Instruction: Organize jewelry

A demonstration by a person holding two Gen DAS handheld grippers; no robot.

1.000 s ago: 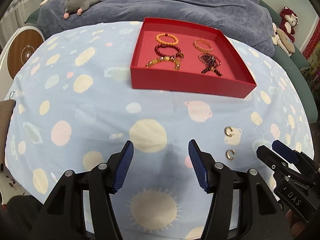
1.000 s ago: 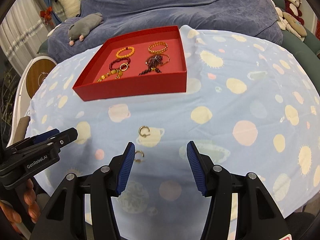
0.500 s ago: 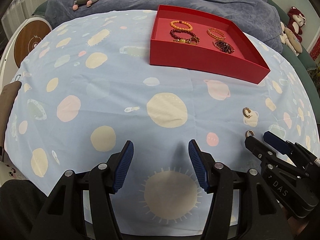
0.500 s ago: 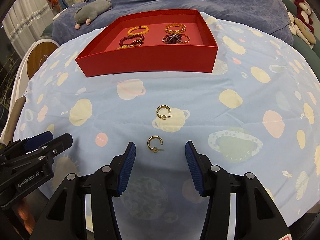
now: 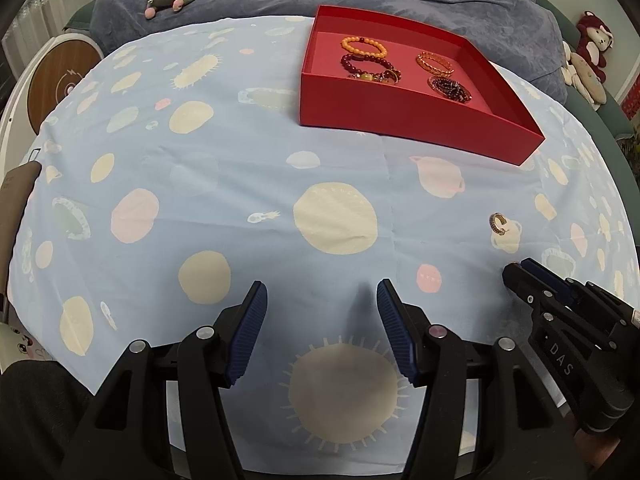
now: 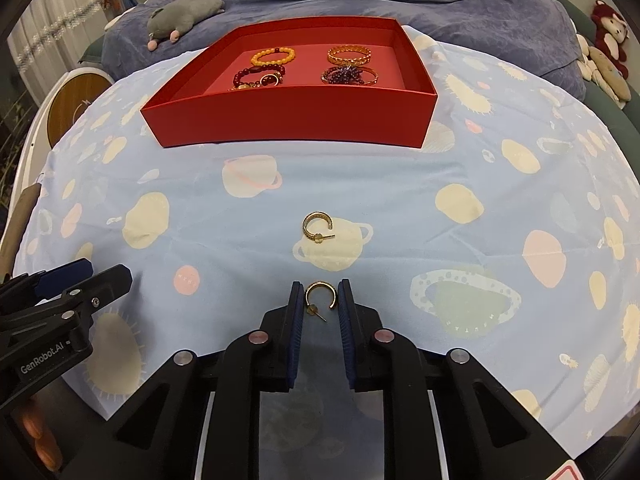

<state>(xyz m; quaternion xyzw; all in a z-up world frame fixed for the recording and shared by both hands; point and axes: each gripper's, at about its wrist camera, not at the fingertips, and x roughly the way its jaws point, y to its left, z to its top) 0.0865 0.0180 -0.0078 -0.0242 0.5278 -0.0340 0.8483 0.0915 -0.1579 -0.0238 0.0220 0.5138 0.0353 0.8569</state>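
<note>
A: The right gripper (image 6: 320, 298) is closing around the near hoop earring (image 6: 320, 296), which lies on the planet-print cloth (image 6: 400, 200) between the blue pads; they look to be just touching its rim.

B: And the left gripper (image 5: 320, 328)?

A: Jaws apart, nothing between them, hovering over the cloth.

B: How do I grip it well?

A: Squeeze across the hoop, not the thin post, and lift straight up so it doesn't snag. Then carry it to the red tray (image 6: 288, 120) with the bracelets. The far hoop earring (image 6: 318, 226) waits beyond.
</note>
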